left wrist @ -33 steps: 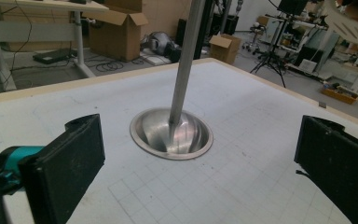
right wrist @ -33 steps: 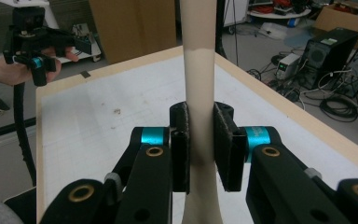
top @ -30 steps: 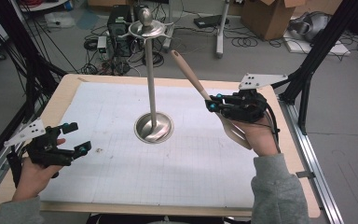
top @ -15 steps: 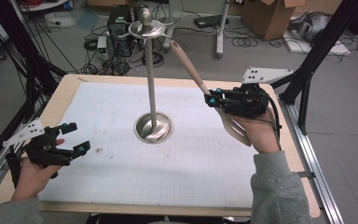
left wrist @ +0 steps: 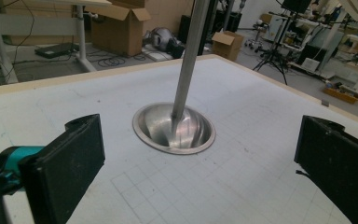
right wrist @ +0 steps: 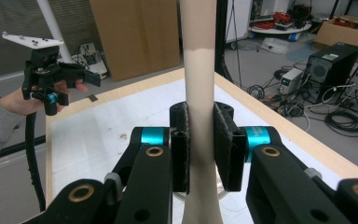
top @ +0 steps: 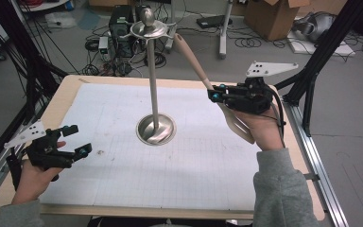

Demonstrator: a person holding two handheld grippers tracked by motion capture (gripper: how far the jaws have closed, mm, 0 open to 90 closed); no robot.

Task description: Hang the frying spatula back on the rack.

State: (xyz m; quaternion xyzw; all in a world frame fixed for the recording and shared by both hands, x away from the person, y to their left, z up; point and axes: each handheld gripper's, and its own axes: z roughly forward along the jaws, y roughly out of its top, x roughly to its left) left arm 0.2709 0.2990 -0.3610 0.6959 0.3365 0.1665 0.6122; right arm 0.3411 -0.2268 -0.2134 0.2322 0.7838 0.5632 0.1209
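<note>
The right gripper (top: 216,92) sits to the right of the metal stand (top: 153,90). Its 2 black jaws are squeezed tight on a wooden spatula (top: 194,56). In the right gripper view you can see the pads (right wrist: 181,147) press on both sides of the thin neck of the spatula (right wrist: 200,93).

The spatula looks stiff and light, like a kitchen tool made of wood. It should not bend or break. The wood looks smooth, so it could slip or twist if the hold is loose. The neck, where the jaws are now, looks like a good place to hold it. It is thin there and the pads fit around it.

It is a pale tan color. It has a long round handle that gets a bit fatter at the tip. The flat wide blade points down under the person's right hand (top: 260,125). The handle points up and away, and its tip is near the top of the stand.

The left gripper (top: 75,140) is on the left side of the stand, low over the white mat (top: 123,189). Its 2 jaws are wide apart and hold nothing.

The stand is a tall thin pole with a round shiny base (left wrist: 173,128). At the top is a ring with a knob (top: 147,16).
</note>
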